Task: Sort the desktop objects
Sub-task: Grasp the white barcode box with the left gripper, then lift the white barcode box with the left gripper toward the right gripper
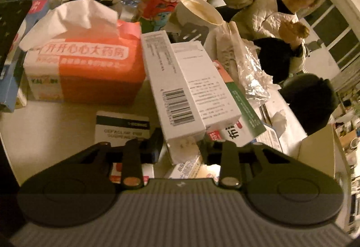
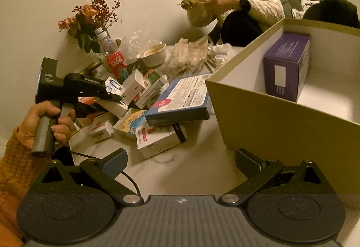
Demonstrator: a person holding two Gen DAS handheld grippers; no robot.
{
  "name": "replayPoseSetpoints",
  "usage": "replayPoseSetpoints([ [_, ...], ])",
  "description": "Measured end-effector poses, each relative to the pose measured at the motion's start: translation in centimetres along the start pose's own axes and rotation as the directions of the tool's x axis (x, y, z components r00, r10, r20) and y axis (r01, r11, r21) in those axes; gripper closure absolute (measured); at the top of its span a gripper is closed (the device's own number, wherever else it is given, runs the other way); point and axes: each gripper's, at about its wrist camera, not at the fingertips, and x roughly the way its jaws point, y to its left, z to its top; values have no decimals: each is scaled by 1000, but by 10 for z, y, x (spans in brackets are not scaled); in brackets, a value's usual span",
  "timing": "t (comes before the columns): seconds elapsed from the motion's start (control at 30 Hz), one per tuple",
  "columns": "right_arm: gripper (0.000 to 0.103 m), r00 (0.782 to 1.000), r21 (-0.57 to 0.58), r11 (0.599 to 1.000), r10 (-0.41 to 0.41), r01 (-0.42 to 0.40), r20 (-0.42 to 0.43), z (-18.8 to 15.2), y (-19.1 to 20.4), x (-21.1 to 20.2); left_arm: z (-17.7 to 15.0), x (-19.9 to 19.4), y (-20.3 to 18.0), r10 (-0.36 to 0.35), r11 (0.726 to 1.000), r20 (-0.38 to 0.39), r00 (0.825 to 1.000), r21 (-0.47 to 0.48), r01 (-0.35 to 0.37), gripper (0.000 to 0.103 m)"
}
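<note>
The desk (image 2: 198, 170) is pale with faint marble veining, lit in warm yellow light, and it stands against a plain cream wall. At the upper left of the right wrist view a bunch of dried flowers (image 2: 90, 15) stands behind a red-labelled bottle (image 2: 113, 55). A seated person in a white quilted jacket (image 2: 238, 1) drinks from a bottle at the top centre. An open cardboard box (image 2: 258, 121) fills the right side of that view, with a purple box (image 2: 286, 64) standing inside it.

The things to be sorted are small medicine boxes (image 2: 144, 107), mostly white with red, green or blue print, heaped in the middle of the desk just left of the cardboard box. A flat blue box (image 2: 182, 100) lies tilted on top of the heap. In the left wrist view an orange and white tissue pack (image 1: 83, 66) sits at centre left, beside two long white boxes (image 1: 182, 87).

The left gripper (image 1: 181, 145), at the lower centre of its view, is pinching the near end of one long white box. The right gripper (image 2: 180, 163) hovers spread wide over bare desk, with nothing between its fingers.
</note>
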Motion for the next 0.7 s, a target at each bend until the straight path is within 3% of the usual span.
replayPoseSetpoints([
  [0.4, 0, 997, 46, 996, 72, -73, 23, -6, 13, -2, -10, -21, 18, -140, 988, -59, 988, -67, 136, 74],
  [0.57, 0, 994, 77, 991, 105, -106, 10, -9, 18, 7, -16, -33, 21, -163, 985, -63, 985, -59, 160, 77],
  [0.7, 0, 990, 90, 986, 139, -140, 13, -10, 25, 10, -21, -37, 25, -210, 976, -89, 974, -70, 205, 77],
])
